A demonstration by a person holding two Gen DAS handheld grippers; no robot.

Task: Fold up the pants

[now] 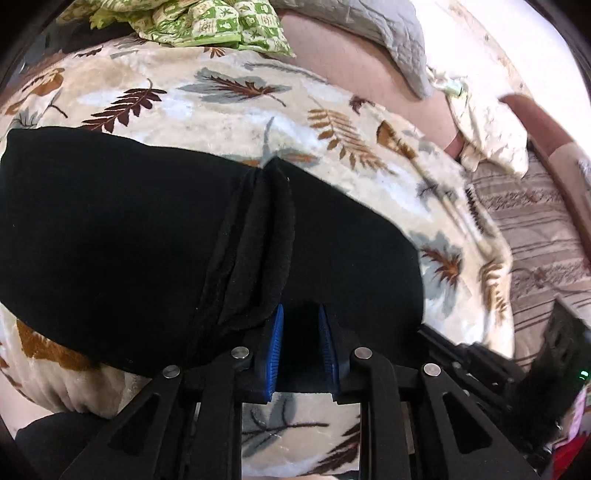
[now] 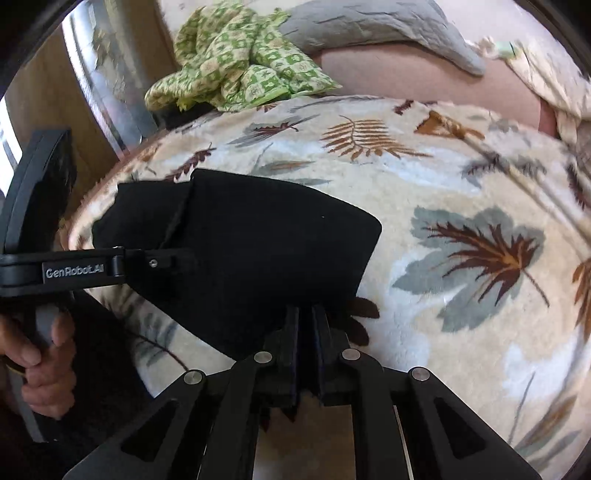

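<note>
The black pants (image 1: 110, 236) lie folded on a cream blanket with a leaf print (image 1: 229, 110). A folded edge with a seam (image 1: 258, 243) rises up the middle. My left gripper (image 1: 301, 314) has its blue pads (image 1: 276, 343) a little apart around the near edge of the pants. In the right wrist view the pants (image 2: 258, 251) show as a dark folded block. My right gripper (image 2: 306, 314) is shut on the near right corner of the pants. The left gripper (image 2: 162, 263) reaches in from the left there, held by a hand (image 2: 37, 354).
A green checked cloth (image 2: 236, 59) and a grey pillow (image 2: 369, 26) lie at the far side of the bed. A pink cushion (image 1: 354, 66) and a striped cover (image 1: 532, 221) are to the right. A wooden wall (image 2: 48, 110) is on the left.
</note>
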